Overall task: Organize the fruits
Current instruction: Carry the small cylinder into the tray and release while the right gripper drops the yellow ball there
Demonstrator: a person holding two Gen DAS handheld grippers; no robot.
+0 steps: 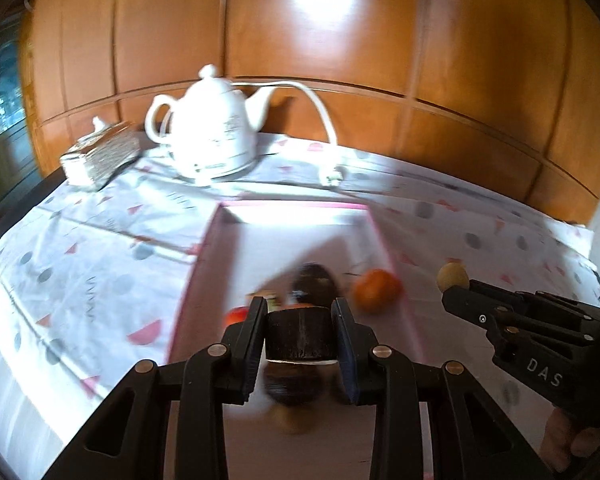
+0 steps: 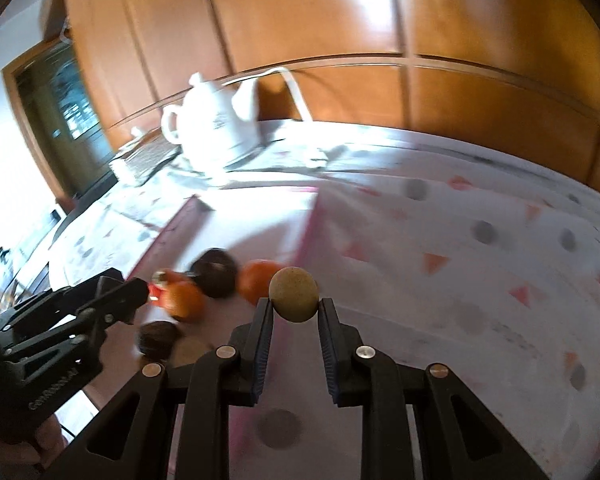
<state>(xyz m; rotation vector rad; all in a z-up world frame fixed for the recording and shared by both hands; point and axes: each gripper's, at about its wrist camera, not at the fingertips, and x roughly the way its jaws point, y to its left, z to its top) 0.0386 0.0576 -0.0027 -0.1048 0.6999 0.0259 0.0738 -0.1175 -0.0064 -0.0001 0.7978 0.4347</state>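
Left tongs (image 1: 302, 332): clamped on dark round fruit (image 1: 301, 336).
Right tongs (image 2: 294, 308): clamped on tan fruit (image 2: 293, 294).
Right view only: second orange (image 2: 184, 300) in tray (image 2: 256, 216).

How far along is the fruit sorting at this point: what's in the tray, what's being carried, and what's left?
Done: the pink-rimmed white tray already holds an orange round fruit, a dark brown round fruit and more beside them.

In hand: the left tongs grip a dark cylindrical piece; the right tongs grip a small tan round fruit.

Left: setting both down. No loose fruit shows on the patterned tablecloth.
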